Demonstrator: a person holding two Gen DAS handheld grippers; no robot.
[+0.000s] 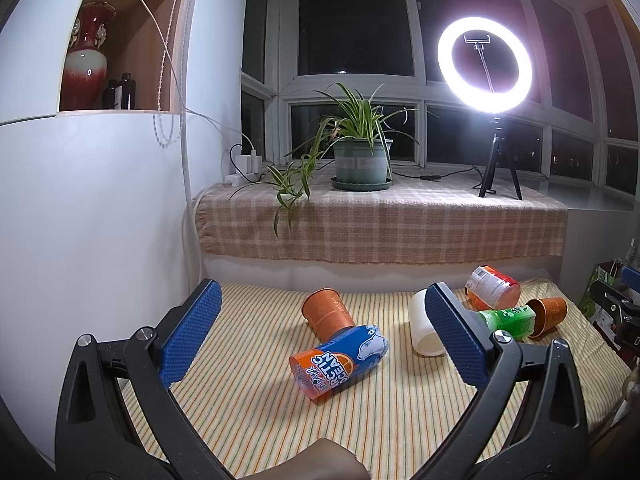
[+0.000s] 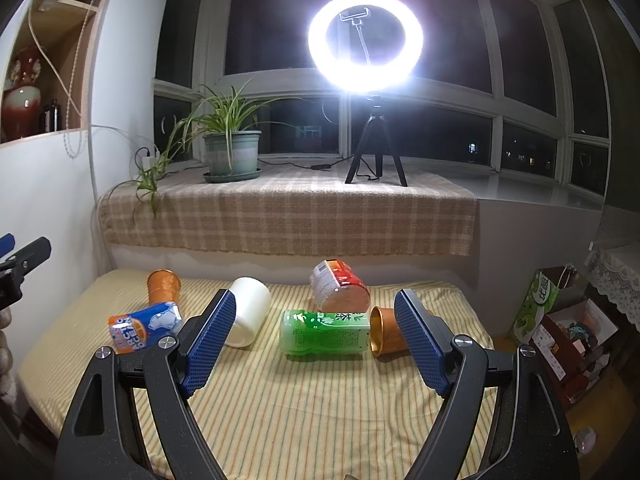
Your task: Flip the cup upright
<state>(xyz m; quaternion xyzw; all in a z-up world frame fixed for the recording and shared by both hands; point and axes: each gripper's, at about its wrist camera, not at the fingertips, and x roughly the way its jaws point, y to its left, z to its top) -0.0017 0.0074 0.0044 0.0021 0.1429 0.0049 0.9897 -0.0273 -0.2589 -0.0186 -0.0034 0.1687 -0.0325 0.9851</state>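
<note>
Item: white cup [image 2: 249, 312], lying on its side on the striped cloth of the desk [image 2: 304, 408], open mouth turned toward the cameras; in the left wrist view the same cup [image 1: 424, 330] sits partly hidden behind the right finger of the left claw [image 1: 325, 330]. Neighbours: an orange cup [image 1: 326, 312] on its side touching a blue-and-orange can [image 1: 340, 360]; a green bottle [image 2: 325, 332] lying flat with a second orange cup [image 2: 386, 332] at its end; a red-and-white can [image 2: 340, 286] tipped behind them. Background: potted plant [image 2: 232, 152] and ring light [image 2: 365, 42] on the checked sill cloth. Left claw: fingers spread wide, empty, hovering above the cloth. Right claw [image 2: 314, 338]: likewise spread wide, empty, its left finger just in front of the white cup. Handling, by judgement: the cup looks thin-walled plastic, light, smooth and fairly stiff, so liable to roll or skid on the cloth if nudged and to flex if pinched hard. Suggested hold: across the body near the middle, fingers on opposite sides of the wall, moderate squeeze, then rotate so the mouth faces up. Task status: not yet begun.
</note>
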